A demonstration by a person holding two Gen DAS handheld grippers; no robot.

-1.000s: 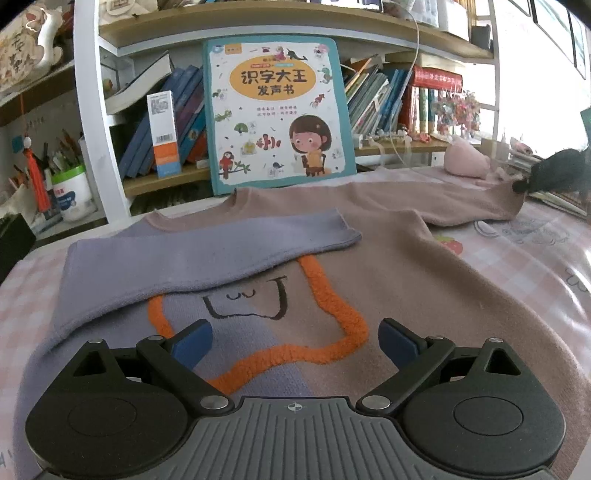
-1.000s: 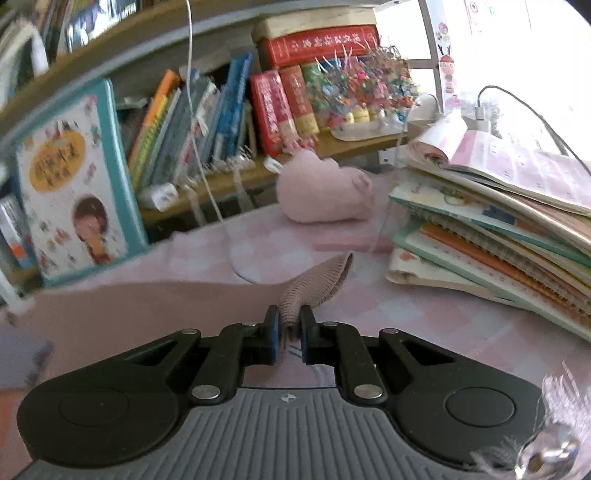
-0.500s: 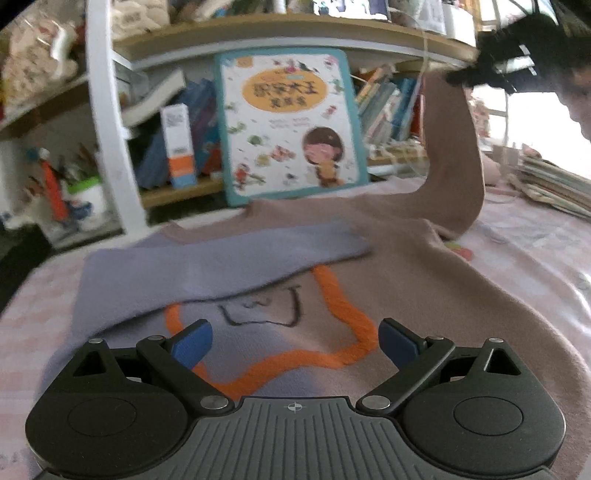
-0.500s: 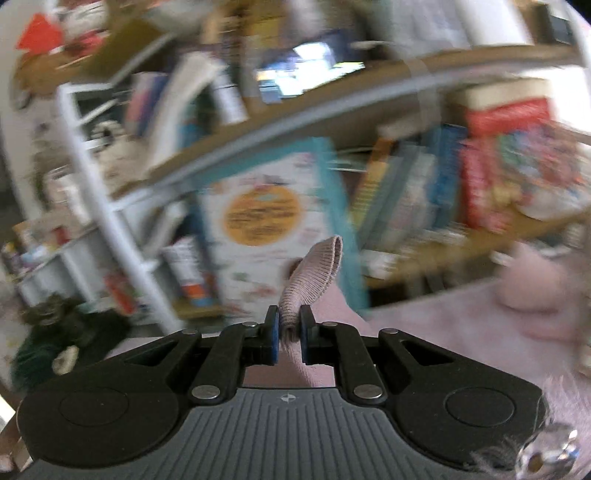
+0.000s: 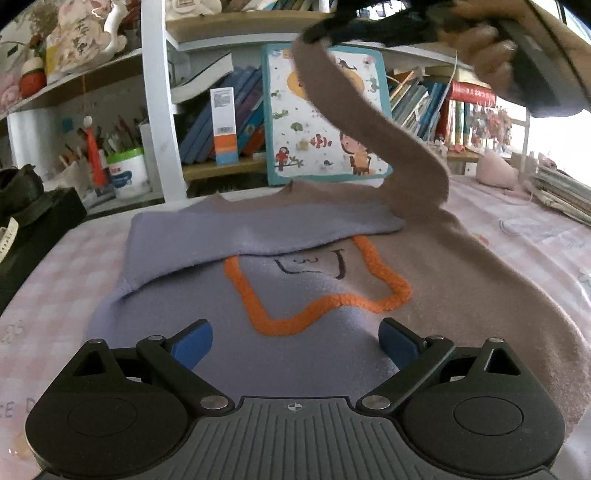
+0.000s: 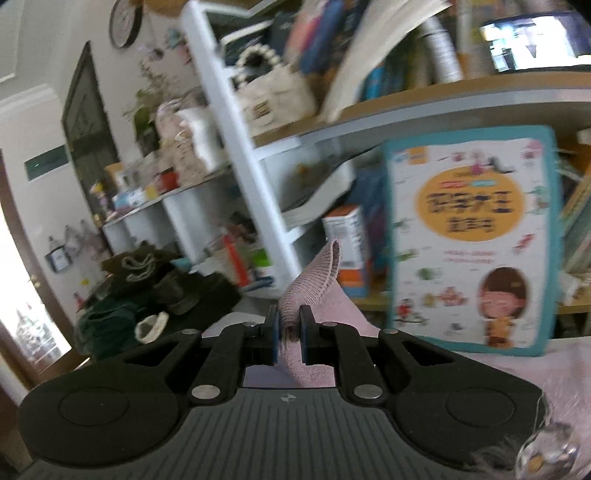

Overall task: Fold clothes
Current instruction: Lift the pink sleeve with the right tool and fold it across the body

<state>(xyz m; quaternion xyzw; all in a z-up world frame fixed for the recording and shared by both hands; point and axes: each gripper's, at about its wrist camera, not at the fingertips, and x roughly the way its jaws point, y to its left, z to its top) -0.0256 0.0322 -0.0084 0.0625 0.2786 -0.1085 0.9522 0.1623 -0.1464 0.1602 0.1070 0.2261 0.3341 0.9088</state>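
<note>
A lilac and tan sweater (image 5: 332, 288) with an orange looped outline lies flat on the pink checked tablecloth. Its lilac sleeve (image 5: 258, 225) is folded across the chest. My right gripper (image 6: 288, 332) is shut on the cuff (image 6: 314, 280) of the tan sleeve (image 5: 369, 122) and holds it high above the sweater, at the top of the left wrist view (image 5: 321, 33). My left gripper (image 5: 295, 343) is open and empty, low over the sweater's hem.
A shelf unit with books stands behind the table, with a teal picture book (image 5: 325, 122) leaning upright. A pen cup (image 5: 125, 173) and dark items (image 5: 33, 214) sit at the left. A stack of books (image 5: 561, 192) and a pink pouch (image 5: 495, 170) lie at the right.
My right gripper has lifted the tan sleeve off the table and carried it up and leftward over the sweater. My left gripper has stayed open over the hem.
</note>
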